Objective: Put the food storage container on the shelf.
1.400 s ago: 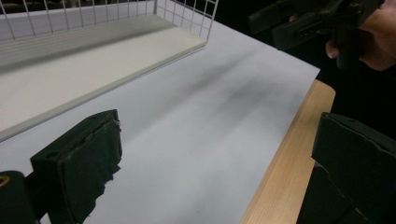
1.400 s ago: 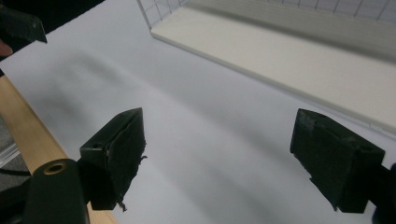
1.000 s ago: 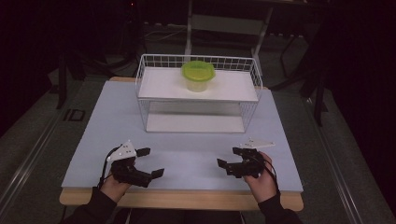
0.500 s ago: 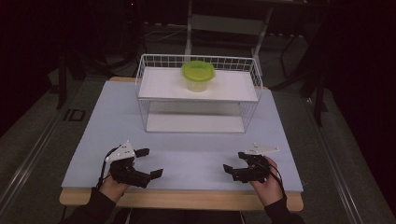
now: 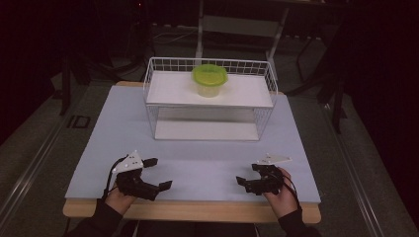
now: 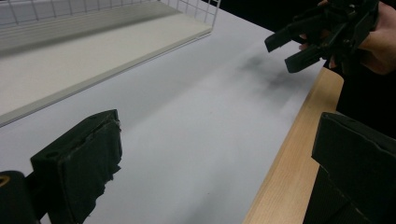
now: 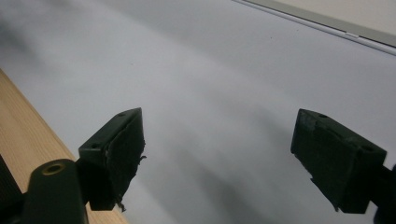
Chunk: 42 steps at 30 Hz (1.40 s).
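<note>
While both grippers rest near the front edge of the surface (image 5: 197,148), I read the lidded green container (image 5: 209,80) as the thing to fetch; it stands on the upper shelf of the wire rack (image 5: 153,94), well apart from either tool. Left gripper (image 5: 158,174): jaws spread wide, holding nothing. Right gripper (image 5: 247,175): jaws likewise wide apart and empty. I judge the container light, thin-walled plastic, smooth and somewhat slippery, liable to flex under pressure. Best hold, in my view: across the body just below the lid's rim, squeezed gently.
</note>
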Each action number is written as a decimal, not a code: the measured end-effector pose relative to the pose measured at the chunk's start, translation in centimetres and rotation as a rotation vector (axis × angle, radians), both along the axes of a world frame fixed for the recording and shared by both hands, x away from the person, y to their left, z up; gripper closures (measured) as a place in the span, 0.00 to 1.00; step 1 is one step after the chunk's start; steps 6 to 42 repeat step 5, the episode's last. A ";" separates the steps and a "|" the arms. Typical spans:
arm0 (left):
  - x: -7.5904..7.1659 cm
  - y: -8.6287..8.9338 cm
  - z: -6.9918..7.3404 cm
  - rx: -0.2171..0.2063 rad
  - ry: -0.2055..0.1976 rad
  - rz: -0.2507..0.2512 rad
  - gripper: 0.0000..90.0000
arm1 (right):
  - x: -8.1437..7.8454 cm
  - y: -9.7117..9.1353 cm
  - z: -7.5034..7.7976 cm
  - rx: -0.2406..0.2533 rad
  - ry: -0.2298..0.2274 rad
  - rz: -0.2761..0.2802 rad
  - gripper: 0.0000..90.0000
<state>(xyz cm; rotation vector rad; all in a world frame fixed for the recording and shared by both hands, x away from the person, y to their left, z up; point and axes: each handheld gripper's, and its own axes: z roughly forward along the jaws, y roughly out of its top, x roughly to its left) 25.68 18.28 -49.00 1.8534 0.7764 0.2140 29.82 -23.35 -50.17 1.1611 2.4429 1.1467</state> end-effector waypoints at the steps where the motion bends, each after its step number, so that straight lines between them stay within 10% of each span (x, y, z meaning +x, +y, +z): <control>1: 0.0 0.1 0.0 -0.001 0.002 0.004 0.03 | 0.0 0.0 0.0 0.000 0.002 0.001 0.19; 42: 0.1 0.3 -0.1 -0.003 0.011 0.016 0.03 | 0.2 -0.2 -0.1 0.012 0.012 -0.005 0.19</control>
